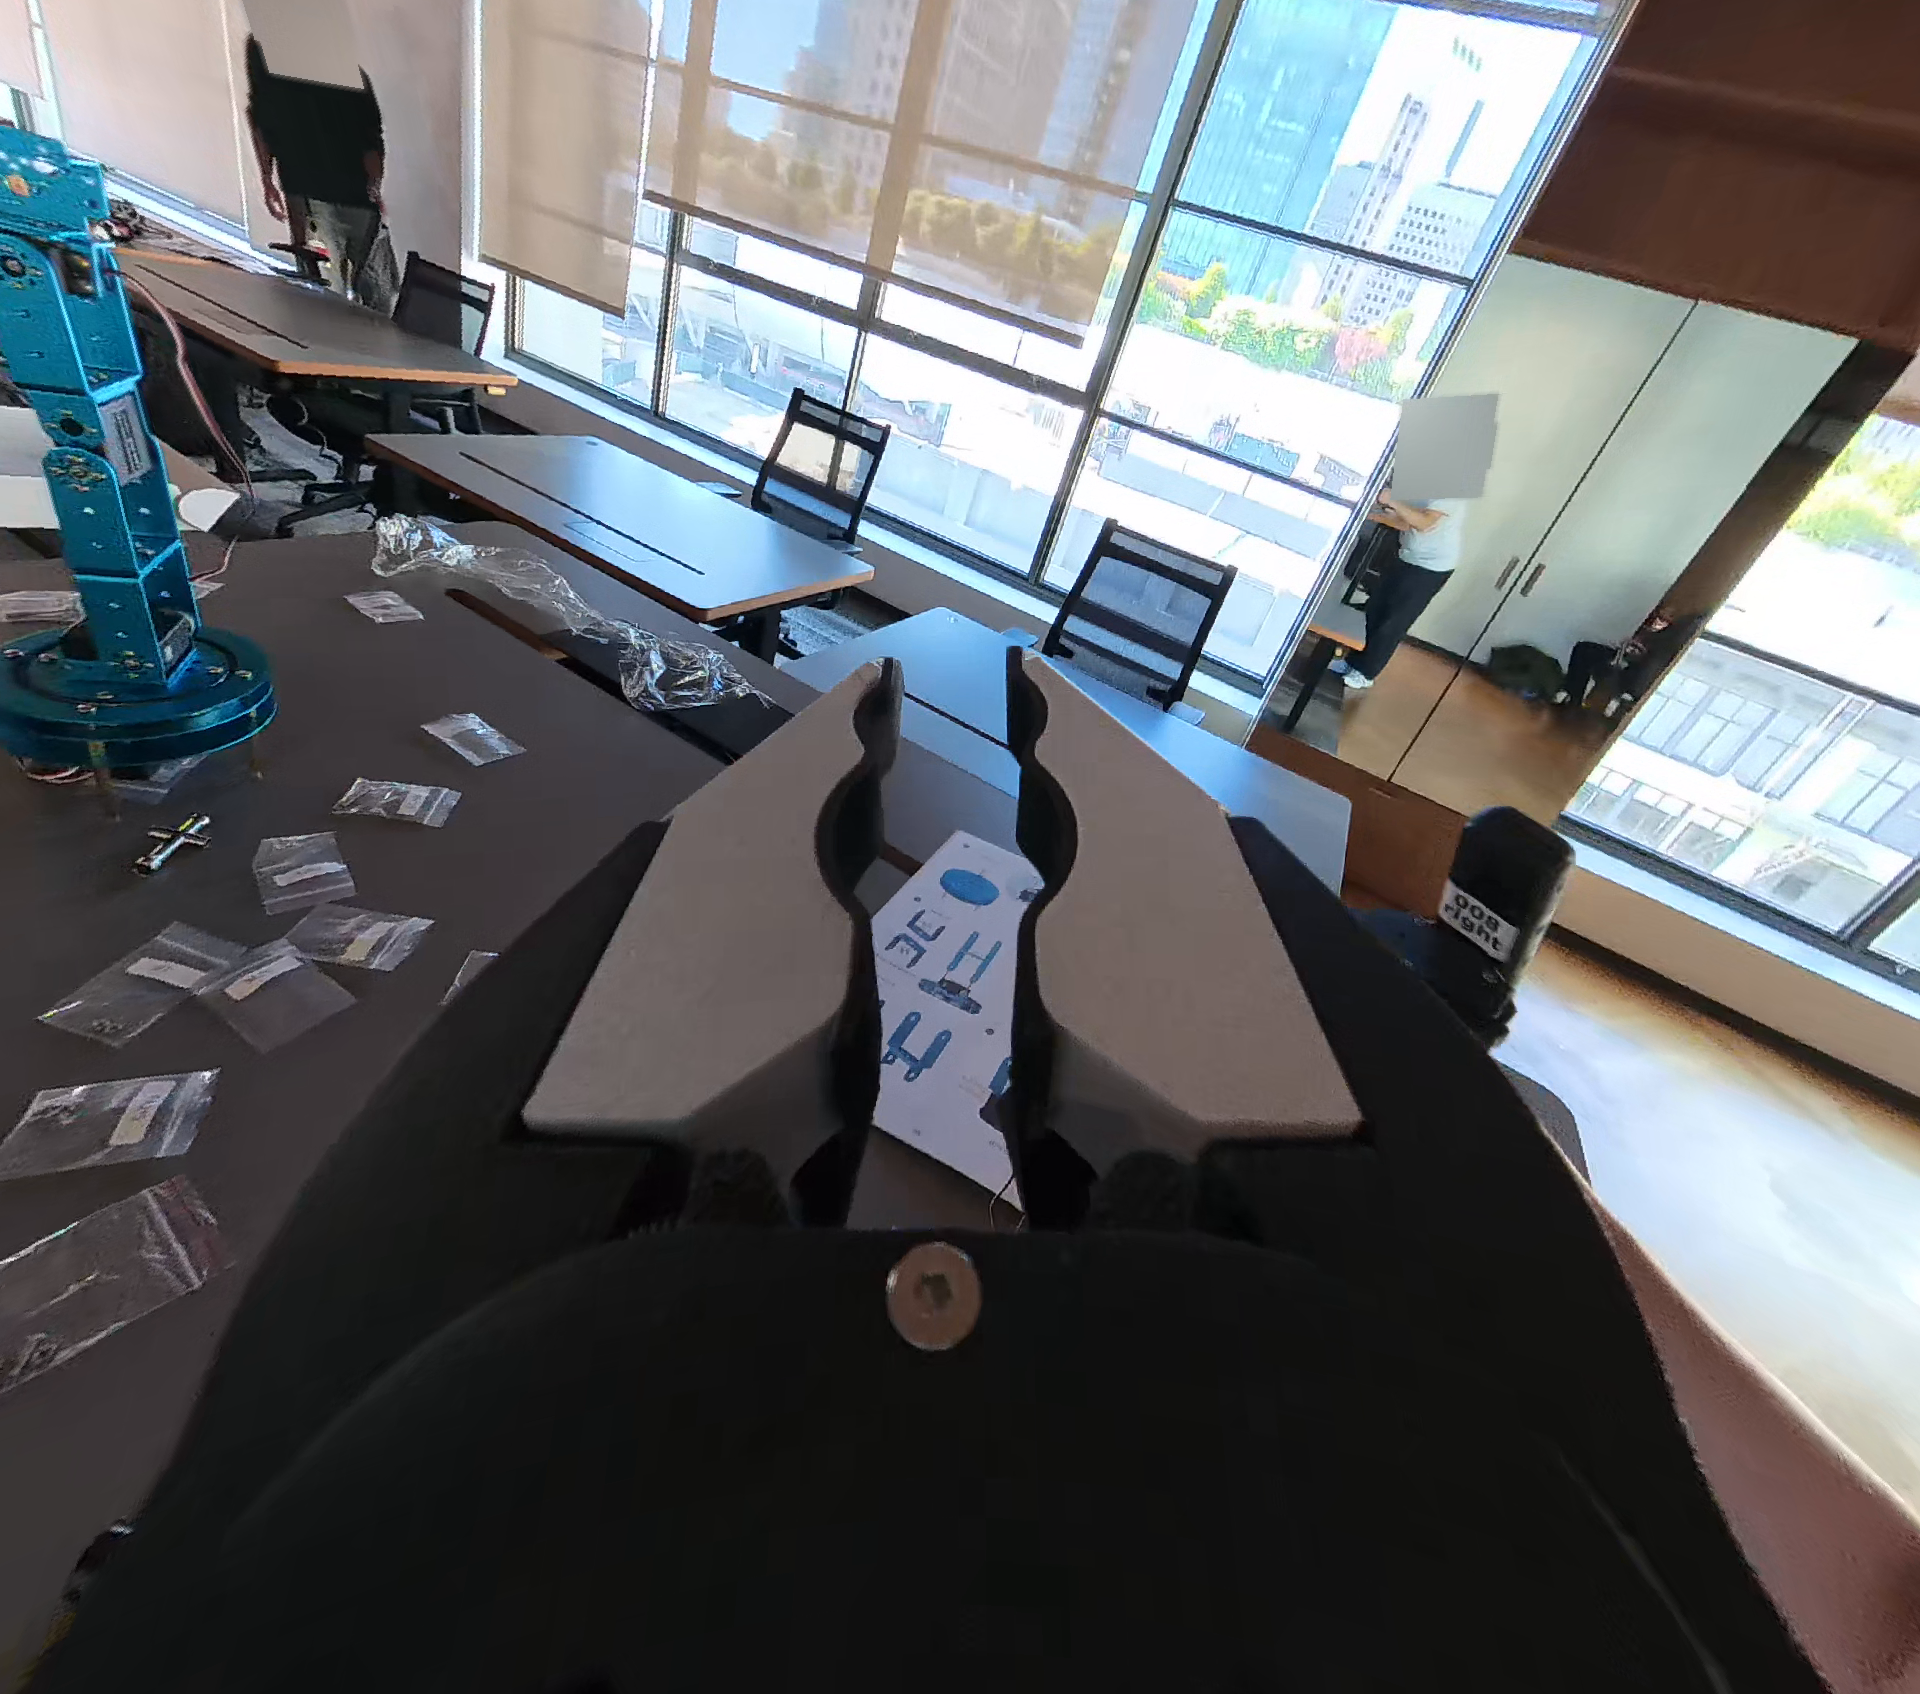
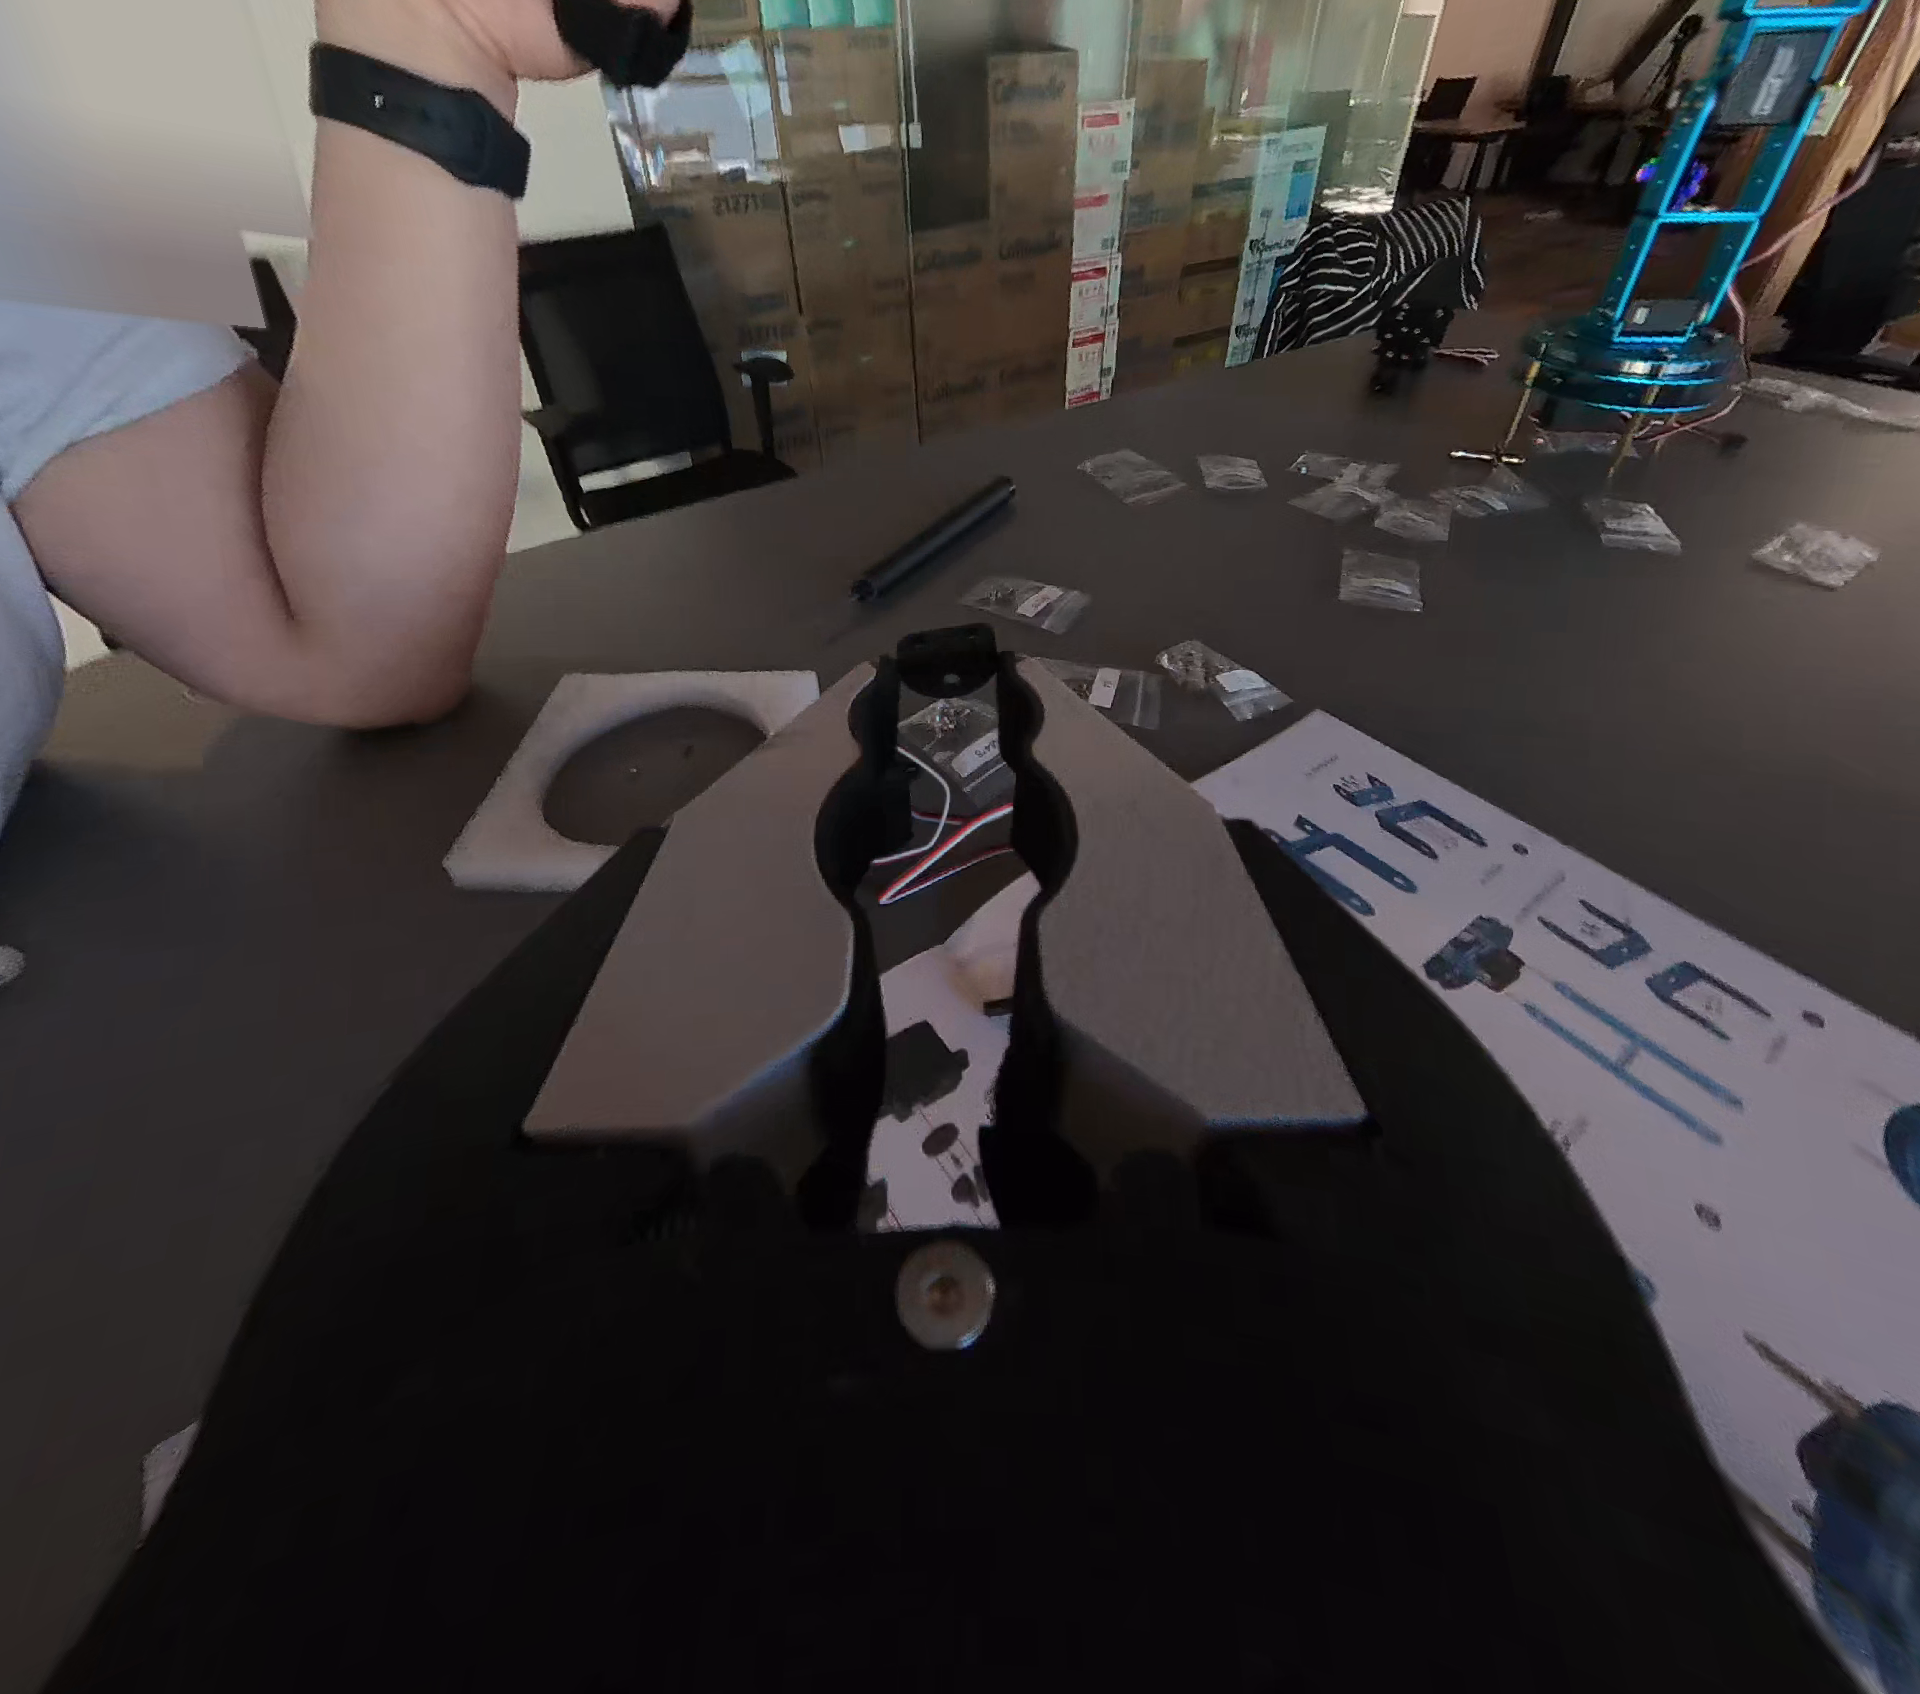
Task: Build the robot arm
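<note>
Black bracket (image 2: 940,652) sits right at the tips of your right gripper (image 2: 948,673), jaws pinched on it from both sides, low over the table (image 2: 1351,709). Tip grip looks chosen to leave its holed face clear

Bracket spans the gap crosswise, holed face tilted up and back at the camera. True long axis: can't tell, the fingers hide the rest

Red, white and black wires (image 2: 935,860) show through the gap below; can't tell if they're joined to the bracket

Under and right of that gripper is the instruction sheet (image 2: 1558,969), white foam block (image 2: 520,823) to the left, small parts bags (image 2: 1380,579) and a black tube (image 2: 935,538) beyond, blue robot arm (image 2: 1704,190) far right

Your left gripper (image 1: 951,688) is jaws apart, nothing between them, raised and aimed at the windows. Your left forearm (image 2: 395,397) is propped elbow-down on the table, probably parked out of the way
</note>
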